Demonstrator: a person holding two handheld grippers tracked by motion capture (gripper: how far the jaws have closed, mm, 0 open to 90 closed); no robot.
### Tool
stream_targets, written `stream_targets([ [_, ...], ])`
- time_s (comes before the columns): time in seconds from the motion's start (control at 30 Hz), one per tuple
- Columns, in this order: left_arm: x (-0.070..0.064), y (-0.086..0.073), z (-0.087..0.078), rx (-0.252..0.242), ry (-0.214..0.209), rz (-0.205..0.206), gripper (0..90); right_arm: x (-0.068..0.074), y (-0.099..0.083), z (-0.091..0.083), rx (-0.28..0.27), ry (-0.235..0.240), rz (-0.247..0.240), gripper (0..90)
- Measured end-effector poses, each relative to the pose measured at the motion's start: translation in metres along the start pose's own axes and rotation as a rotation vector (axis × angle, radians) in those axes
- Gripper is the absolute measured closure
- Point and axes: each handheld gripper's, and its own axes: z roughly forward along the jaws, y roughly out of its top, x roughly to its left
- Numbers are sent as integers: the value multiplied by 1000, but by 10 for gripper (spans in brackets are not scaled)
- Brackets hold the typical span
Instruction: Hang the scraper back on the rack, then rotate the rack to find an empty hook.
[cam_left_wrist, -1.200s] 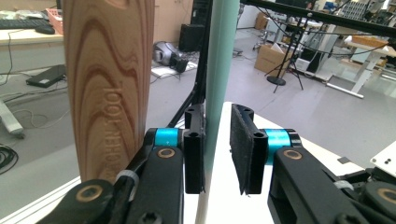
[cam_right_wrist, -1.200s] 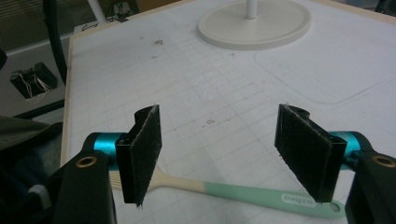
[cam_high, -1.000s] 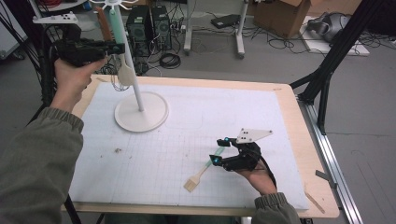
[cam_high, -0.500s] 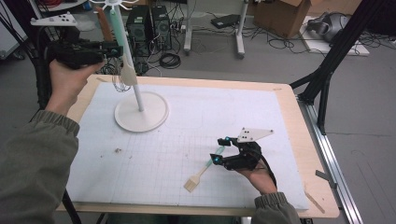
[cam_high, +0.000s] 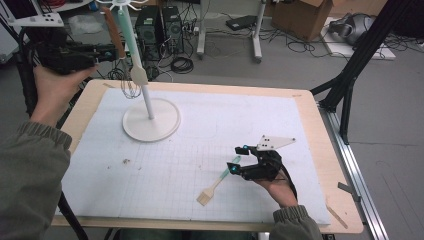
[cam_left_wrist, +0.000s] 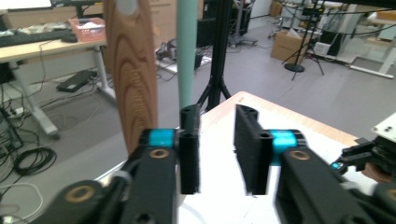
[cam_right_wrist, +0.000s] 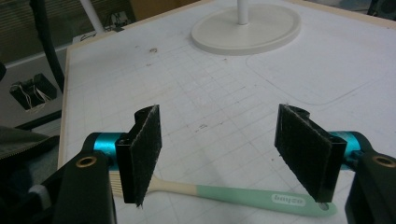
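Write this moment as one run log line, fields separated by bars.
left gripper: open, raised beside hanging utensils on stand | right gripper: open, over brush lying on mat | brush: not gripped

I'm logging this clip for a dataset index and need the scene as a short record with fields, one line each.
Surface: wooden table under a white gridded mat
Stand: white rack with round base, utensils hanging near its top
Hanging: mint-handled spatula, brown wooden utensil, wire whisk
On mat: pastry brush with mint and cream handle
Left tongs: open, raised beside the hanging utensils
Right tongs: open, straddling the brush handle
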Motion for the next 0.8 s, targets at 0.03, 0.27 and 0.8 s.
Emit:
stream_targets([
  [0.03,0,0,-1,0,-3,1,765,0,0,0,-1,0,2,310],
  [0.27,-2,1,1,2,-27,-5,850,0,-1,-1,2,-4,0,310],
  [0.8,-13,20,10,-4,-43,22,895,-1,-1,-6,-11,-15,3,310],
])
